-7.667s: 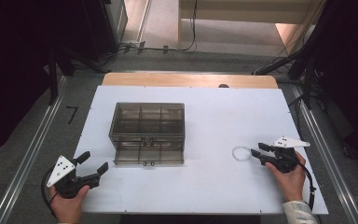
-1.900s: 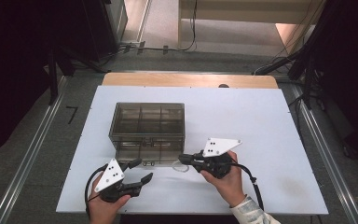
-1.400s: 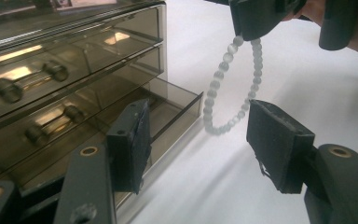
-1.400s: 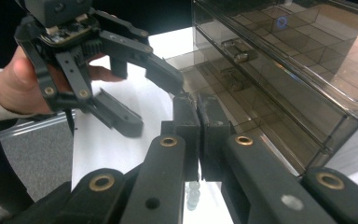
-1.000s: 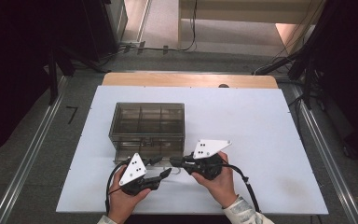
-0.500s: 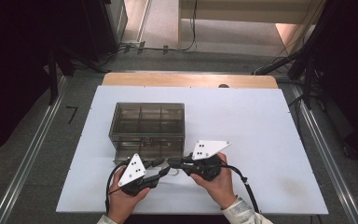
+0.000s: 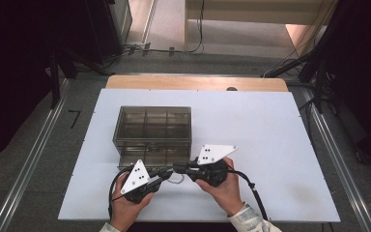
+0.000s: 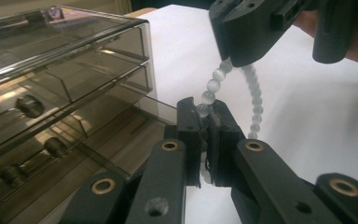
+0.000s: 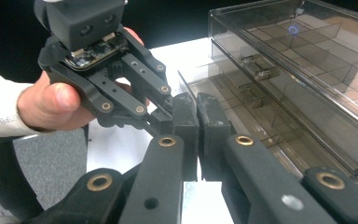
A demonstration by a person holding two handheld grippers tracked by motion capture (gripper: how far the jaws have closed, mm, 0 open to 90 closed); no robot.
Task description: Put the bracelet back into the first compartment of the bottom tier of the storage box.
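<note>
1. The white table [image 7: 270, 145] and the smoky clear drawer box [image 7: 153, 129] sit exactly where they did in the earliest shot, with the box's bottom drawer pulled out toward the person.
2. Big change is the hands: they started at opposite edges of the table and now both meet just in front of the box.
3. The left gripper [image 8: 204, 122] was half open a second ago and has clamped down on the pale bead bracelet [image 8: 213, 86].
4. The right gripper [image 7: 178, 168] pinches the bracelet's other end, its jaws just easing open a hair; I think it's gripping, but its own view hides the beads.
5. The bracelet was lying by the right hand; now it's strung between both grippers, above the table.
</note>
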